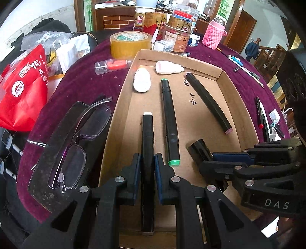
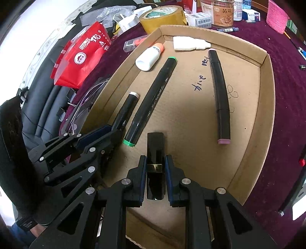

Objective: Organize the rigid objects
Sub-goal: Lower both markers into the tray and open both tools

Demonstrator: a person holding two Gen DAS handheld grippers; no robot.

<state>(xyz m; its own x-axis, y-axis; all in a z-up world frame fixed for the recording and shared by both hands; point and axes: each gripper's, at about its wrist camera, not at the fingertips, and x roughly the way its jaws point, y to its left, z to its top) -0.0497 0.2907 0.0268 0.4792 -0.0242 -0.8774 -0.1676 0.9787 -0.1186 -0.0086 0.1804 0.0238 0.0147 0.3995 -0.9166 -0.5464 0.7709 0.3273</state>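
Observation:
A shallow cardboard tray (image 1: 239,118) (image 2: 254,122) lies on a purple cloth. My left gripper (image 1: 147,160) is shut on a black marker with a white cap (image 1: 147,134) (image 2: 127,107), which lies low in the tray. My right gripper (image 2: 155,168) (image 1: 207,155) is shut on a black lipstick tube with a gold band (image 2: 155,151) (image 1: 199,148). In the tray also lie a green-capped marker (image 1: 169,118) (image 2: 153,97), a pink-capped marker (image 1: 208,101) (image 2: 220,95), a white bottle with an orange cap (image 1: 142,80) (image 2: 149,58) and a white dropper bottle (image 1: 168,67) (image 2: 189,43).
Glasses on a dark case (image 1: 76,138) lie left of the tray. A tape roll (image 1: 131,44) (image 2: 162,17), a red bag (image 1: 24,86) (image 2: 82,55), jars, boxes and a pink-sleeved bottle (image 1: 213,34) crowd the far side. Pens (image 1: 260,113) lie to the right.

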